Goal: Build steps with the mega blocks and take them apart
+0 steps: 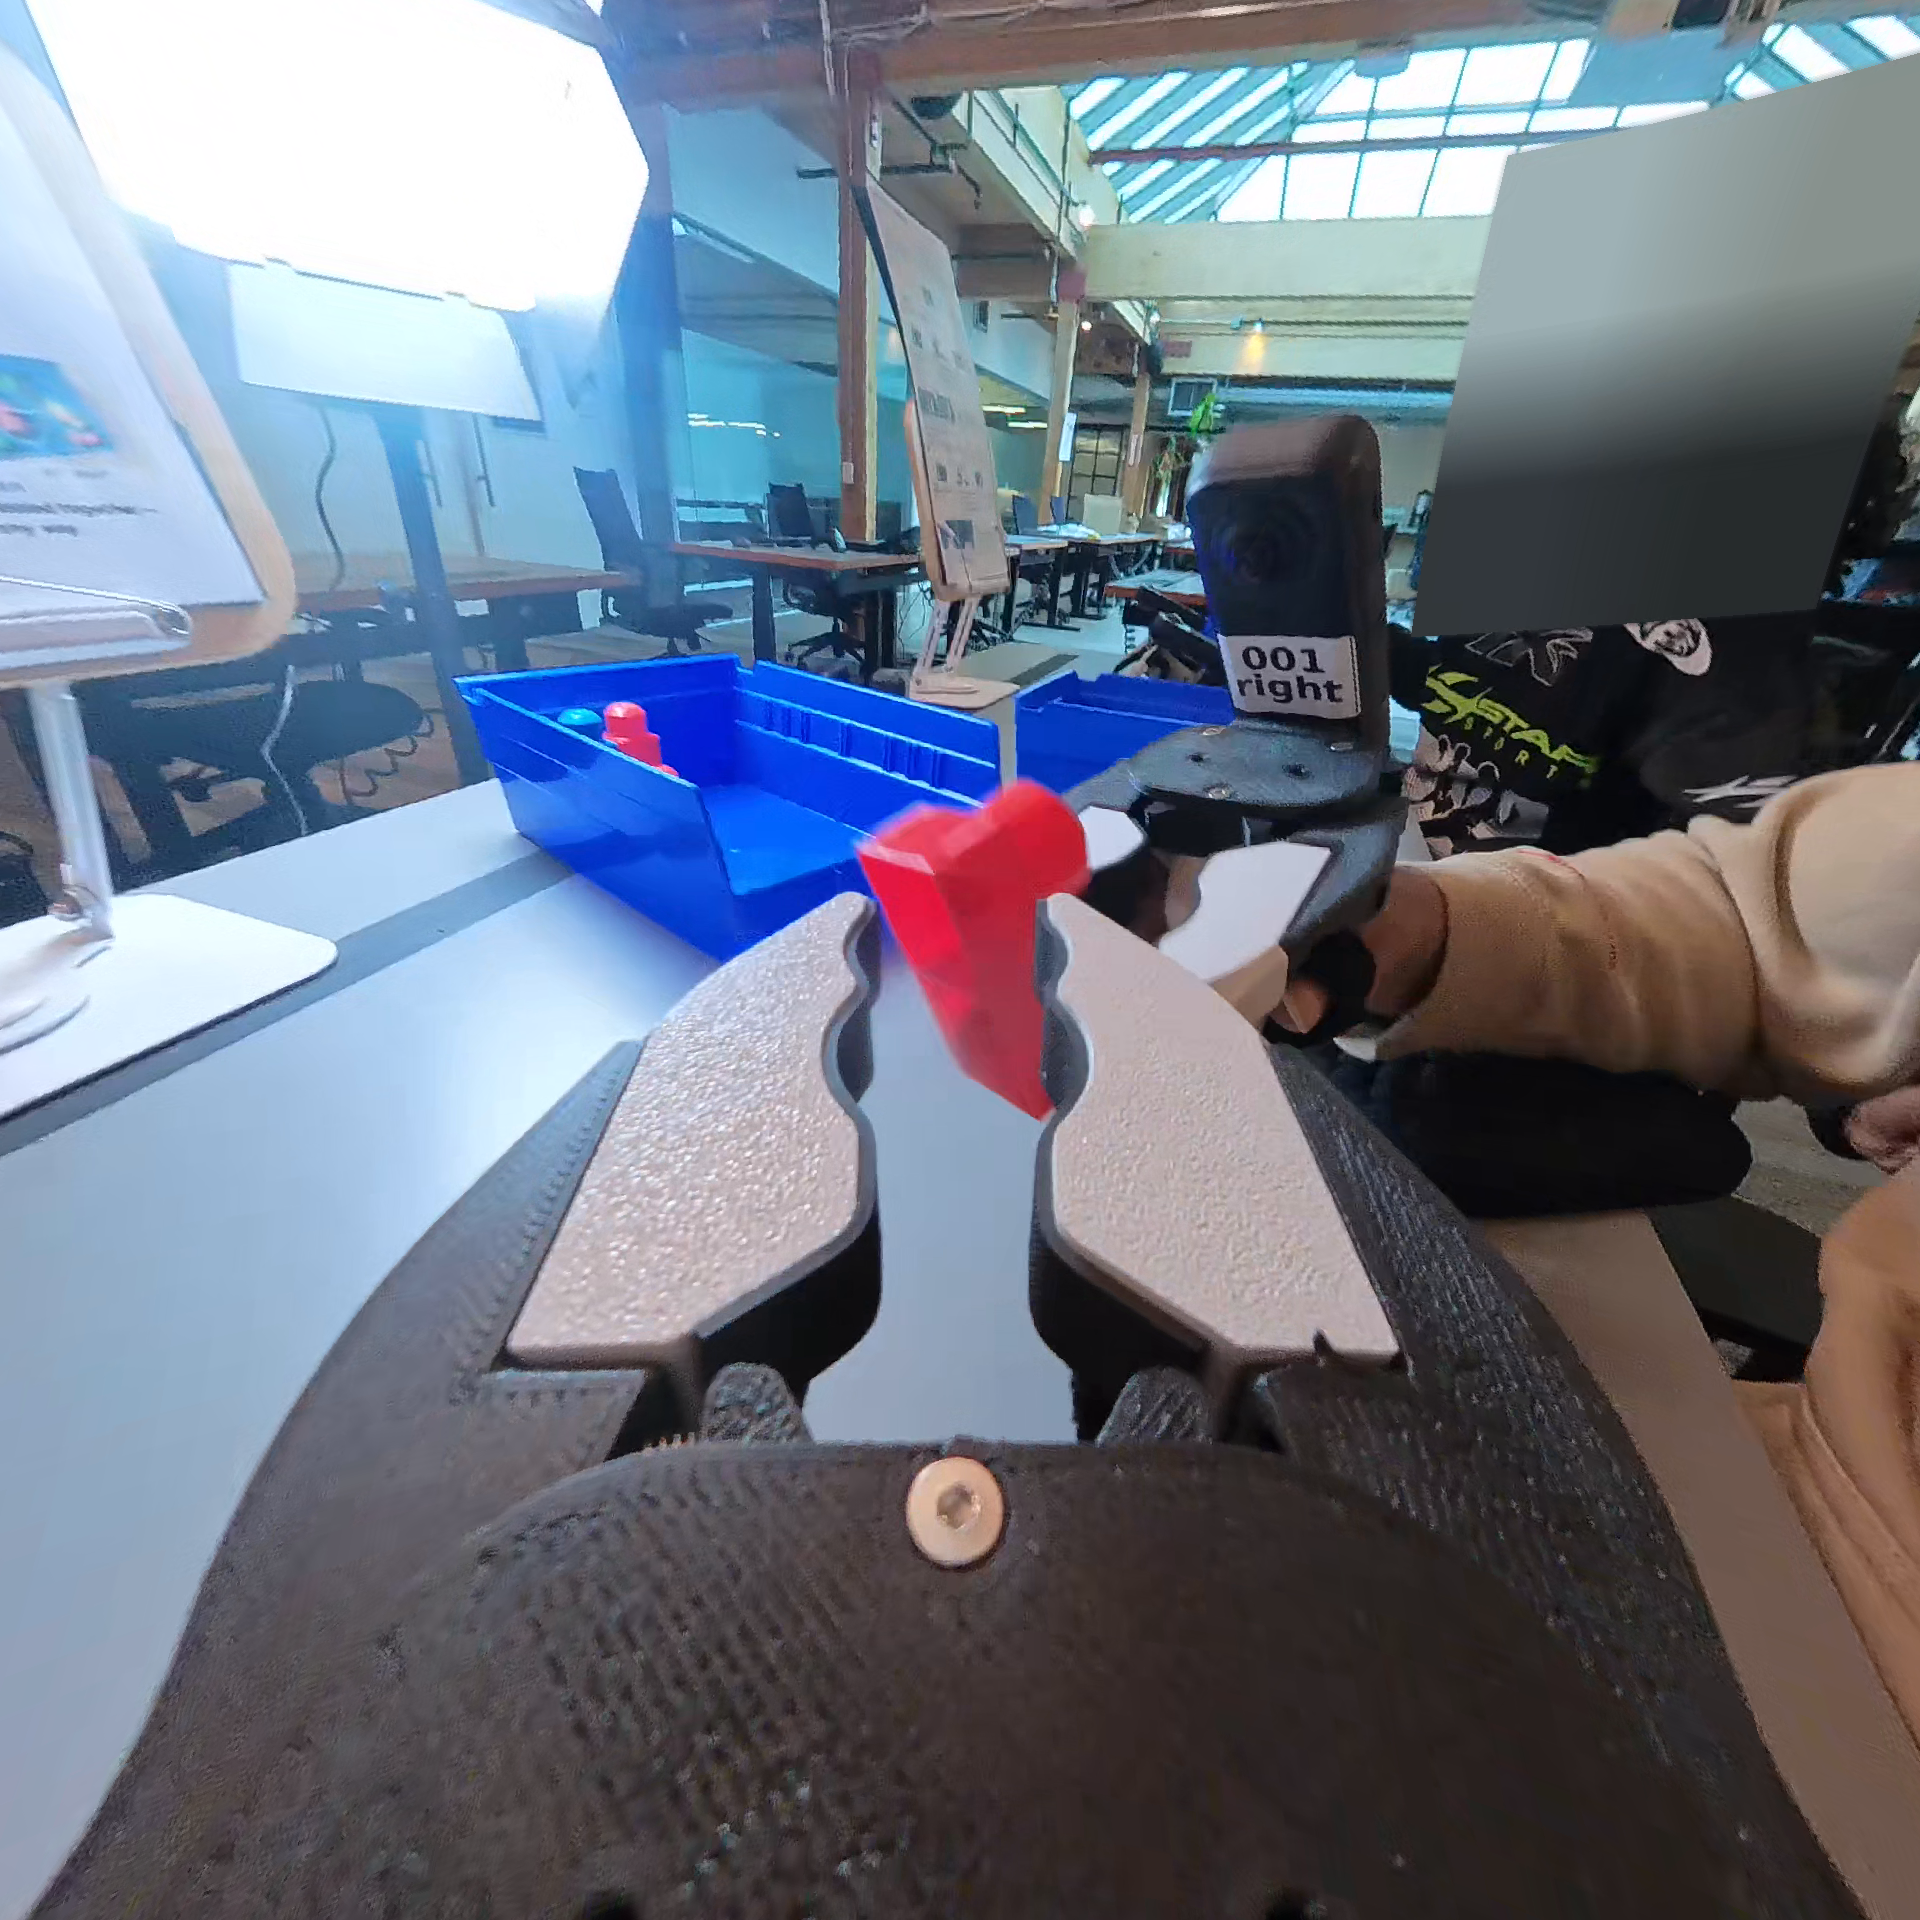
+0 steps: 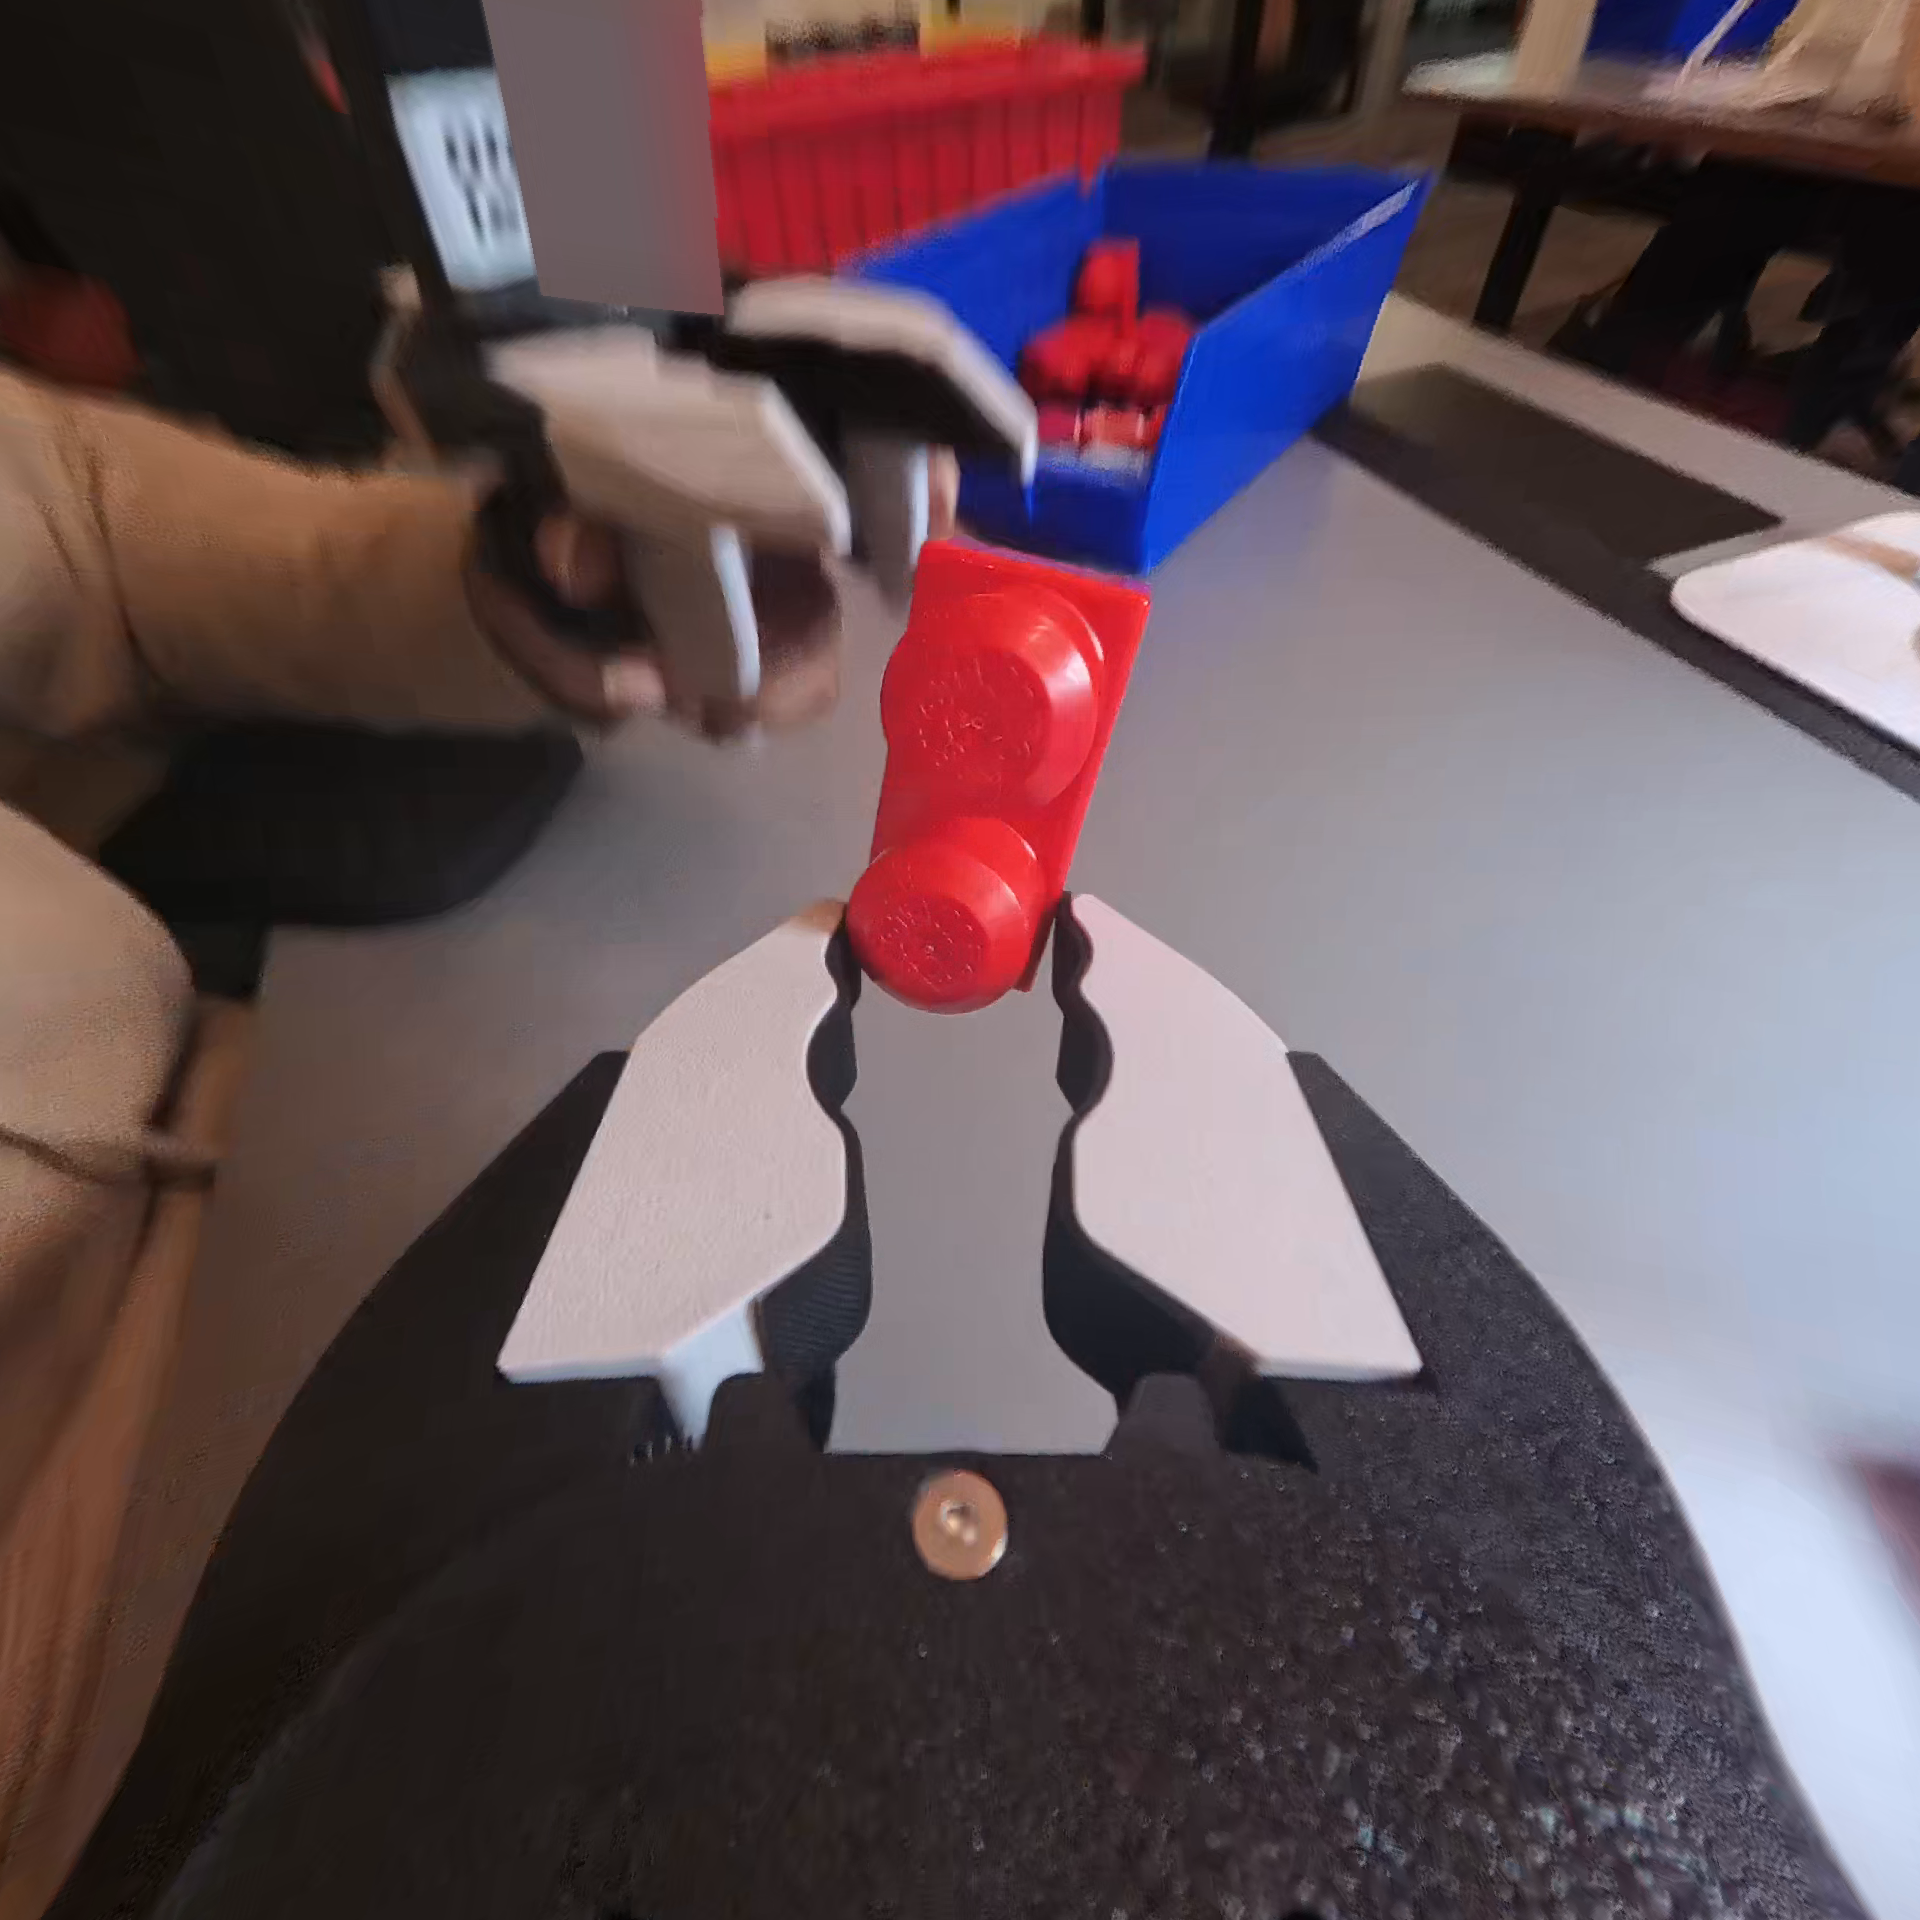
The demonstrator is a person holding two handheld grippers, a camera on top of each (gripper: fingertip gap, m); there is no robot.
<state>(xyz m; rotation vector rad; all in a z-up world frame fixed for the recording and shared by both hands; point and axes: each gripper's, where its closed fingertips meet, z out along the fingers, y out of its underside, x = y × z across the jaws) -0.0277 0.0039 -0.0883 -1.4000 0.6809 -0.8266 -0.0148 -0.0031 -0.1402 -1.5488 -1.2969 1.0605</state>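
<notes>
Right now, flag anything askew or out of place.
The red block looks askew. The right gripper pinches only its near end at the very fingertips, so it juts out tilted above the table. Nothing spilled or damaged shows.

open-plan workshop: skylight roof [image 1: 1351,114], timber beams and posts [image 1: 857,343], rows of desks [image 1: 790,566] with black office chairs [image 1: 634,561]. bright panel lamp [image 1: 343,135] left, glass partition [image 1: 748,416] behind. grey tabletop [image 1: 312,1143].
</notes>
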